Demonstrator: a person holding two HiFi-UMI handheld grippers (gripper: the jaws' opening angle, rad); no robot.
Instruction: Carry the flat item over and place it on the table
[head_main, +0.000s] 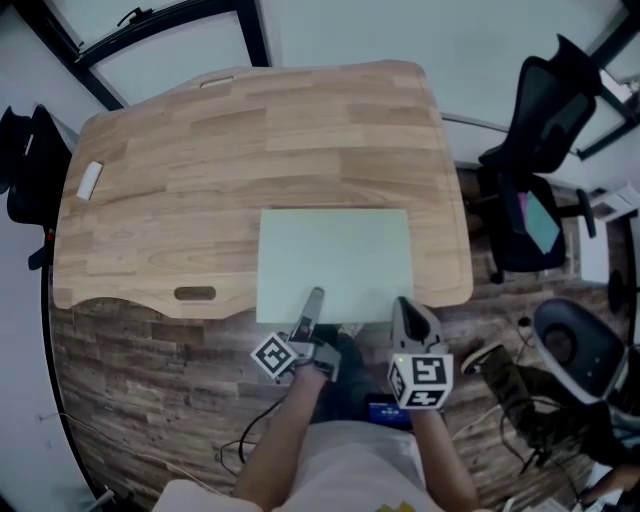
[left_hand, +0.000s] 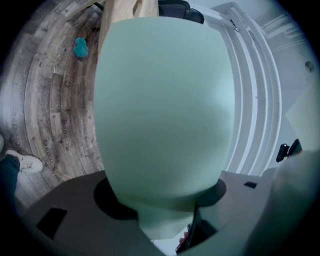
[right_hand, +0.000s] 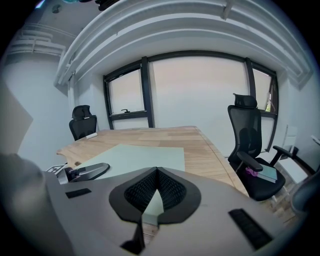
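The pale green flat sheet (head_main: 335, 255) lies on the near right part of the wooden counter (head_main: 200, 150), long axis running side to side, its near edge seemingly just past the counter's rim toward you. Your left claw (head_main: 316, 298), rolled on its side, is clenched on that near edge left of its middle. Your right claw (head_main: 402, 305) is closed and empty, tips at the near right corner. The sheet stretches straight ahead of both, so letting go falls to the left.
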